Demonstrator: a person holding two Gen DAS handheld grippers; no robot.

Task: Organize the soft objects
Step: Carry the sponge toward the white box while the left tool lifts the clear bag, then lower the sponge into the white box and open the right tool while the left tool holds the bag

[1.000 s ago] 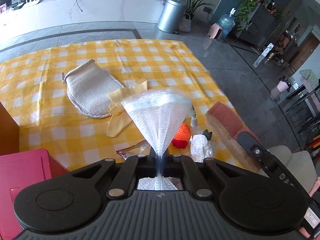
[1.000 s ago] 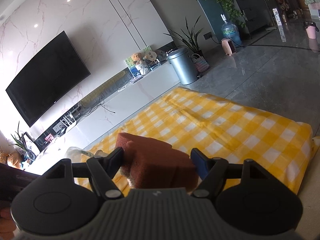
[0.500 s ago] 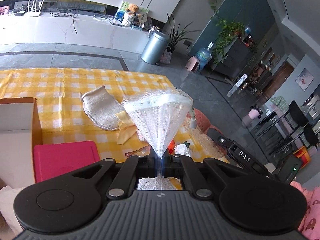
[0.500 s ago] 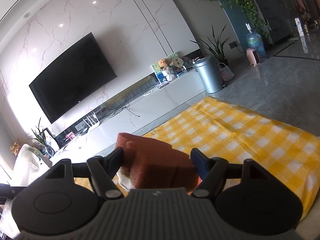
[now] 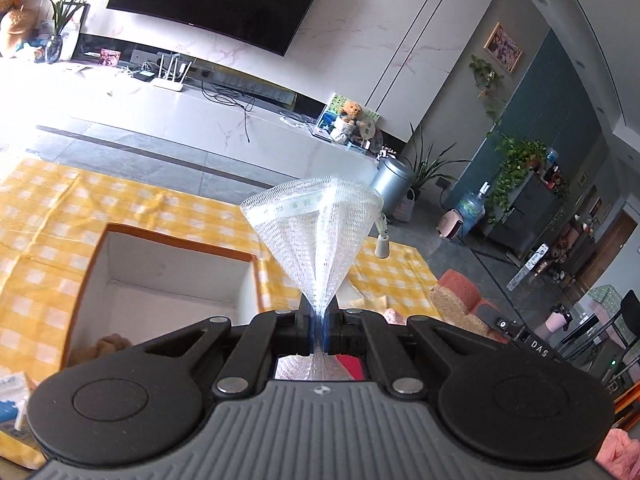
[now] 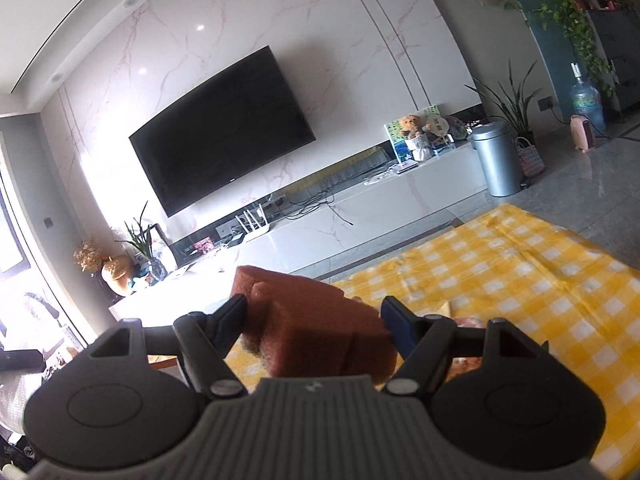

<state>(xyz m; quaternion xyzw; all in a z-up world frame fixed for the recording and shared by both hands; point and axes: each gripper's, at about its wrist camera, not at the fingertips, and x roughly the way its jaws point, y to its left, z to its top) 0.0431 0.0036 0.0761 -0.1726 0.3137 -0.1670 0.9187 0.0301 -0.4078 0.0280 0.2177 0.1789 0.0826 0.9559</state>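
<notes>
Our left gripper (image 5: pixel 319 322) still pinches the one white net (image 5: pixel 316 220), and we have lifted it until the open box (image 5: pixel 96 256) on the yellow checked cloth (image 5: pixel 48 216) shows below it. Our right gripper (image 6: pixel 314 322) still squeezes the one brown sponge (image 6: pixel 312 320). Something tan inside the box is too blurry to name, and the net hides the cloth behind it.
</notes>
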